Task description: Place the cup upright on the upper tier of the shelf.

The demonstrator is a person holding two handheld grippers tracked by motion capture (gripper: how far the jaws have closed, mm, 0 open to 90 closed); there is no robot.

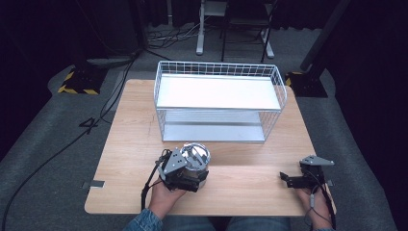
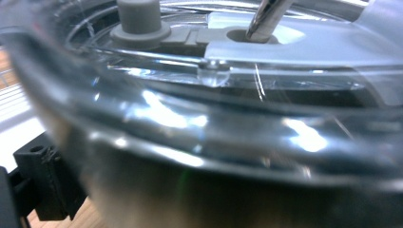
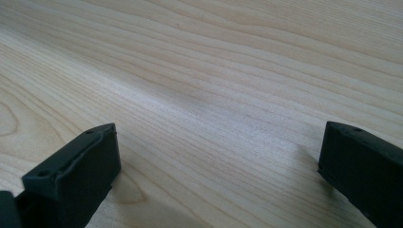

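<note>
Item 1, nearest, lower left of the high view: left tongs, held in a hand that enters from the bottom edge. They sit hard against the near side of the round container. The left gripper view shows one black jaw at lower left beside the container's wall; the other jaw is hidden, so whether they are clenched on it cannot be told.

Item 2, lower right of the high view: right tongs, released, jaws spread wide and pointing toward frame left, low over bare wood. Nothing lies between the jaws in the right gripper view.

Item 3, centre, just above the left tongs in the high view: round container, a shiny vessel with a clear lid, standing upright on the surface. It lies directly ahead of the left tongs and well to the left of the right tongs; the left hand is much the nearer. Being round, it shows no long axis. Close up, the lid carries a grey knob and a metal rod entering a hole; the contents are too blurred to make out.

Item 4, farther, upper centre: white wire rack, two shelves, both bare, its open front facing the container. Judged destination: the container lies just in front of the lower shelf.
</note>
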